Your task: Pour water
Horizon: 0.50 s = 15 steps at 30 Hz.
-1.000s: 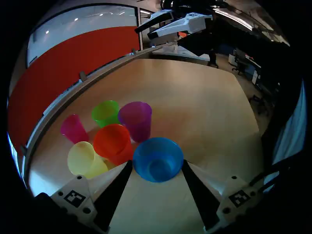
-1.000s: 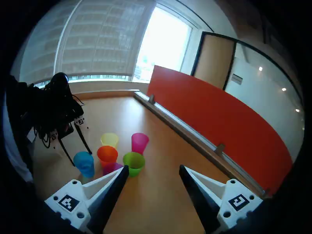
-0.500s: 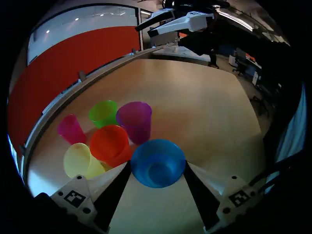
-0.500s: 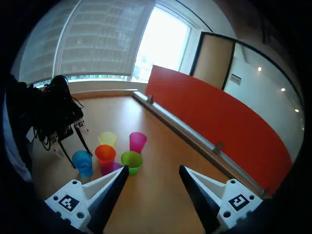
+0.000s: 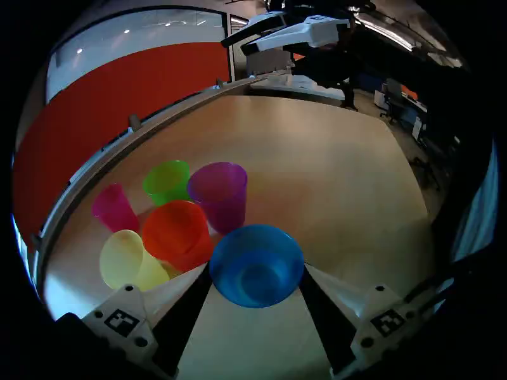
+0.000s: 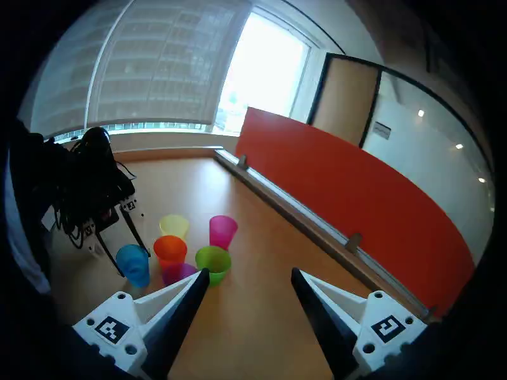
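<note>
**Left tool** (image 5: 256, 273): fingers set wide, one on each side of the blue cup (image 5: 256, 266). Whether the pads press on its wall cannot be told.

**Right tool** (image 6: 248, 272): fingers wide, holding nothing, held in the air well apart from the cups.

**Task's thing:** the blue cup stands upright on the worktop (image 5: 317, 158), at the near edge of a cluster of six cups. Whether it holds water cannot be told.

**Step in hand (judged):** closing on the blue cup for the lift.

**Method advised:**
- Centre the cup between the fingers.
- Close below the flared rim, and gently, as thin plastic probably flexes.
- Raise it straight up clear of its neighbours before any tilt.

**Neighbours:**
- Orange cup (image 5: 177, 233): just beside the blue cup.
- Purple cup (image 5: 218, 193): just behind the blue cup.
- Yellow cup (image 5: 127, 261): near the finger on the view's left.
- Pink cup (image 5: 114, 208) and green cup (image 5: 166, 180): at the far side of the cluster.

**In the way:** the orange and yellow cups crowd one finger, so a sideways drift could nudge either of them.

**Surroundings:** a red partition (image 6: 355, 190) runs along the worktop's edge, with a bright window (image 6: 266, 76) beyond it.
</note>
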Available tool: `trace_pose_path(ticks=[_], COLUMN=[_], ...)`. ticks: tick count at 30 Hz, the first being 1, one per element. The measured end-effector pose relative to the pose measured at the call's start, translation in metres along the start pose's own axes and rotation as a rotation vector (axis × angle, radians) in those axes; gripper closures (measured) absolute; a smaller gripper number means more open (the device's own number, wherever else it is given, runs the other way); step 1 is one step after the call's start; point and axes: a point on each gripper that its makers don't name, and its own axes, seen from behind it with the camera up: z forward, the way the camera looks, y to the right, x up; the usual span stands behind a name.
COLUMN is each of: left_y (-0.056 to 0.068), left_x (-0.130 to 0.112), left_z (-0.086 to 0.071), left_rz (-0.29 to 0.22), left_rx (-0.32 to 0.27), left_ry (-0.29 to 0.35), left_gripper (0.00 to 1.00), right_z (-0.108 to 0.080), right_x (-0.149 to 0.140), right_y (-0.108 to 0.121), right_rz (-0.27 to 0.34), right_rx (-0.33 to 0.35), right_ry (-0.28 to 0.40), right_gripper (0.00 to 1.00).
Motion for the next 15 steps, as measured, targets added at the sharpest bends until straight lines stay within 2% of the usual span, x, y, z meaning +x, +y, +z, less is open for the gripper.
trace_pose_path(ticks=[5,15], left_y=[0.0007,0.0015], left_x=[0.0007,0.0048], left_z=[-0.0002,-0.0063], left_rz=[-0.004,0.02], left_rx=[-0.004,0.006], left_ry=[0.006,0.017], left_gripper=[0.12,0.13], right_z=[-0.0002,0.0011], right_x=[0.0002,0.0017], right_y=[0.0008,0.0015], right_rz=[-0.002,0.001], right_rx=[-0.005,-0.005], right_ry=[0.0,0.004], right_gripper=[0.0,0.0])
